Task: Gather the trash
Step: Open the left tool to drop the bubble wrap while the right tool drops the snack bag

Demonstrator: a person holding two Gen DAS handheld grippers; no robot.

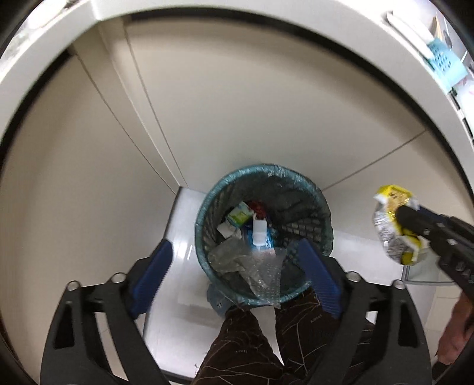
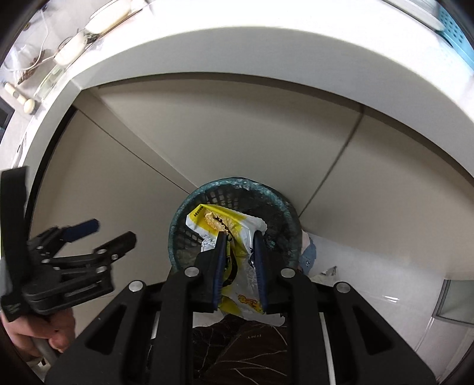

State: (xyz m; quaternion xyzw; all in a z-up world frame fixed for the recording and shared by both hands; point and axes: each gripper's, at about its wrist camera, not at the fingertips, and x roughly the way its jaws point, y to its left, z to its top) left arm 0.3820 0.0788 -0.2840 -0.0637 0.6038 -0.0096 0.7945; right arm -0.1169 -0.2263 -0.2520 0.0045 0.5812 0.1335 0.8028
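Note:
A round mesh trash bin (image 1: 204,207) with a teal liner stands on the floor below me. Inside lie a green-white carton (image 1: 237,217), a white bottle (image 1: 259,234) and a clear plastic bag (image 1: 257,275) draped over the near rim. My left gripper (image 1: 237,266) hangs open above the bin with nothing between its blue pads. My right gripper (image 2: 240,245) is shut on a crumpled yellow-and-white snack wrapper (image 2: 225,220), held over the bin (image 2: 183,219). In the left wrist view that wrapper (image 1: 394,225) hangs to the right of the bin. The left gripper (image 2: 109,232) shows open at the left.
Beige cabinet doors (image 1: 207,112) rise behind the bin under a white countertop (image 1: 266,11). A blue perforated basket (image 1: 444,62) sits on the counter at the right. A person's dark patterned trousers (image 1: 246,340) are close to the bin's near side. The floor (image 1: 177,251) is white.

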